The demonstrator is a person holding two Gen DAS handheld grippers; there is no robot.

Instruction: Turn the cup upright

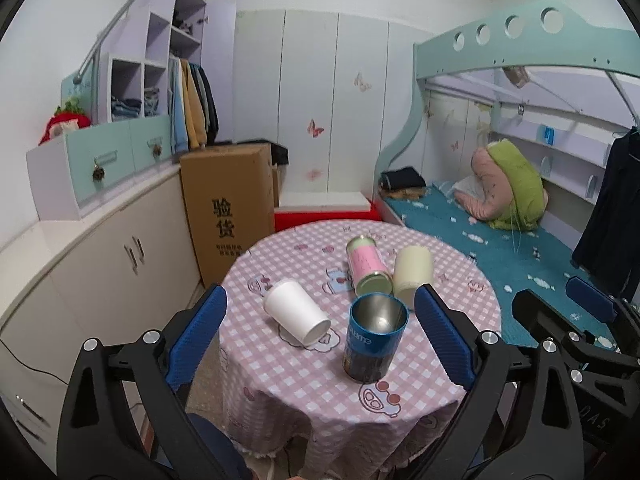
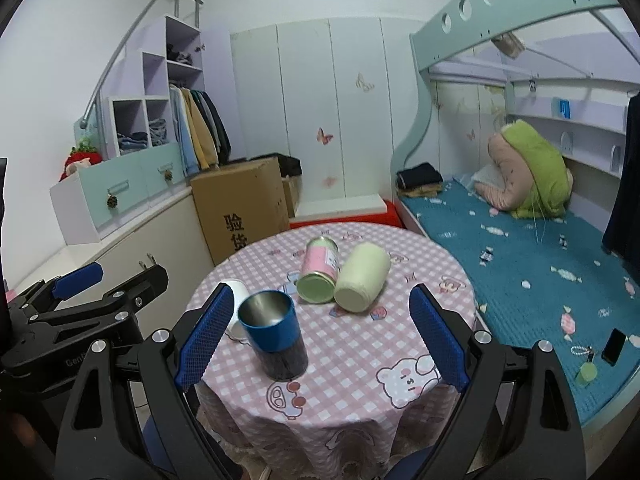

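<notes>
On the round pink-checked table [image 1: 304, 384] a blue metal cup [image 1: 374, 338] stands upright, mouth up; it also shows in the right wrist view [image 2: 274, 334]. A white paper cup [image 1: 294, 312] lies on its side left of it, partly hidden behind the blue cup in the right wrist view [image 2: 237, 290]. A pink can [image 1: 367, 266] and a cream cup [image 1: 414, 274] lie on their sides farther back. My left gripper [image 1: 320, 338] is open and empty, held short of the cups. My right gripper [image 2: 318, 336] is open and empty too.
A cardboard box [image 1: 228, 204] stands behind the table on the left, beside low cabinets [image 1: 100, 264]. A bunk bed with a teal blanket [image 2: 532, 264] runs along the right. A phone [image 2: 614, 346] lies on the bed.
</notes>
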